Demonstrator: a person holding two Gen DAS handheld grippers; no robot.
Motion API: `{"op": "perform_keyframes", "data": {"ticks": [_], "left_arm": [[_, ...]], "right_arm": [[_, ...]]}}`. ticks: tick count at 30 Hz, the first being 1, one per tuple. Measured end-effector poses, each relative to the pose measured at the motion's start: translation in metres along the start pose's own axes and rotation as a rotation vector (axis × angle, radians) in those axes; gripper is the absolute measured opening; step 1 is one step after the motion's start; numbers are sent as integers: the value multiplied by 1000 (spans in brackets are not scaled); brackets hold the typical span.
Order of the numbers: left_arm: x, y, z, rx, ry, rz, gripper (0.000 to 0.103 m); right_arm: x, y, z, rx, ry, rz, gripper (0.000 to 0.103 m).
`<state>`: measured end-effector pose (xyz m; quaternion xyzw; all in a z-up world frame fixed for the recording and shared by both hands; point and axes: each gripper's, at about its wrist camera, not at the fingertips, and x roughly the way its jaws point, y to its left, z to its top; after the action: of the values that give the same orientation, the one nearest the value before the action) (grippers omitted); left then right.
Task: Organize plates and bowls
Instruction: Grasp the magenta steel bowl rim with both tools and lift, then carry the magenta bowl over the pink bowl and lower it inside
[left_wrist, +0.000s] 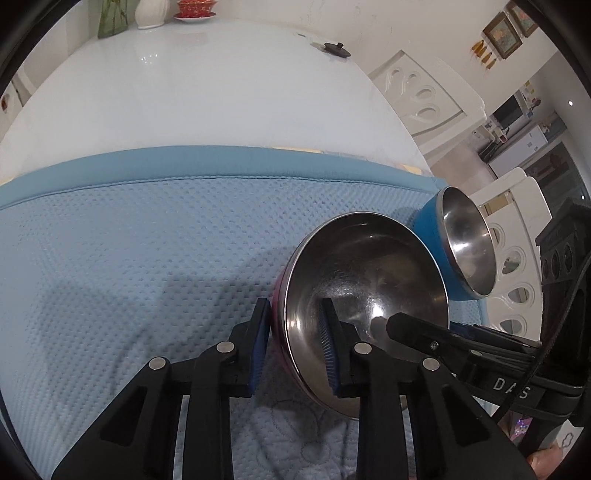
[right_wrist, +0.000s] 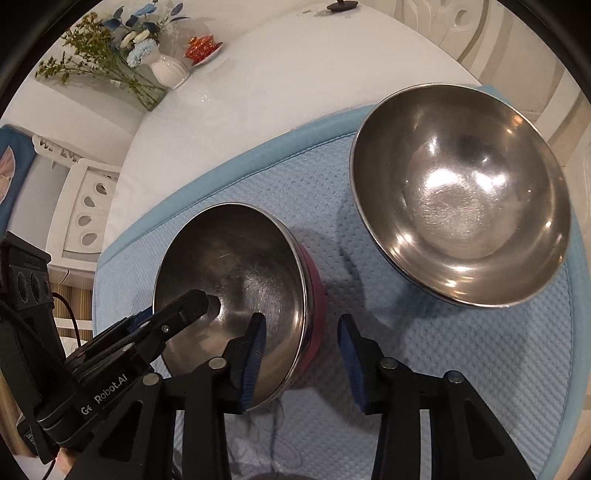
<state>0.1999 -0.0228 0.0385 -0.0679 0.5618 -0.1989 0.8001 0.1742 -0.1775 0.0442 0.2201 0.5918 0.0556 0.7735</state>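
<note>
A steel bowl with a pink outside (left_wrist: 354, 273) (right_wrist: 236, 280) sits on the blue mat (left_wrist: 147, 240) (right_wrist: 461, 369). My left gripper (left_wrist: 293, 347) straddles its left rim, one finger inside, one outside; a gap shows beside the outer pad. My right gripper (right_wrist: 301, 358) straddles its right rim, open, the right pad clear of the wall. A second steel bowl with a blue outside (left_wrist: 461, 243) (right_wrist: 461, 195) sits on the mat to the right, farther back, untouched.
The mat lies on a white table (left_wrist: 203, 85) (right_wrist: 277, 74). At the far end stand a white vase (right_wrist: 170, 70), a glass vase with flowers (right_wrist: 110, 55), a red cup on a saucer (right_wrist: 201, 46) and a black lid (left_wrist: 337, 49). White chairs (left_wrist: 517, 258) stand beside the table.
</note>
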Motion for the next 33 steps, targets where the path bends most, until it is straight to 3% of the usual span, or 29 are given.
{"op": "perform_keyframes", "data": {"ticks": [13, 33], "left_arm": [[-11, -3, -4, 2, -25, 17, 19], [-139, -26, -46, 33, -237, 3, 19]], "right_arm": [[-2, 12, -5, -10, -15, -1, 30], [-91, 66, -61, -53, -90, -10, 30]]}}
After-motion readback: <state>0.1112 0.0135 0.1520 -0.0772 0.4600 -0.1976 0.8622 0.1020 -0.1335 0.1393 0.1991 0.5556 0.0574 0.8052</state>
